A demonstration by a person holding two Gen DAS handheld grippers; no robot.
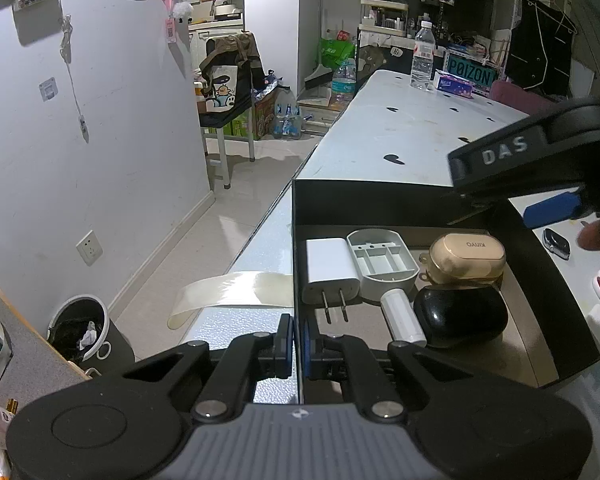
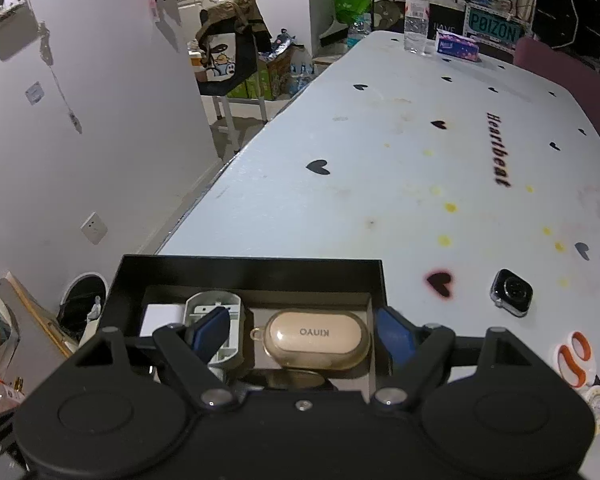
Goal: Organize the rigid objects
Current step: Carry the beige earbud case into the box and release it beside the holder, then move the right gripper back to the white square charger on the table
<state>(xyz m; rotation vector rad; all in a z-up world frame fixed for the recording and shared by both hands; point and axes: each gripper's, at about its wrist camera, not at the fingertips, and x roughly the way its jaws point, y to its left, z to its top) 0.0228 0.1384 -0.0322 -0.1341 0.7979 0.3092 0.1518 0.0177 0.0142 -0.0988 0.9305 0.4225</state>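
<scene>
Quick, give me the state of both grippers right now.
Left gripper: jaws shut on the black box's wall.
Right gripper: jaws open, holding nothing.

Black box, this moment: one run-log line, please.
left gripper: shut on black box wall | right gripper: open over beige earbud case | watch: on table

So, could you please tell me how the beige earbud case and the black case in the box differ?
The beige earbud case is pale and printed with a brand name; the black case is dark, glossy and shows no print. The beige one sits toward the box's far wall, the black one nearer the camera, touching it. Both are rounded, closed cases lying flat.
</scene>
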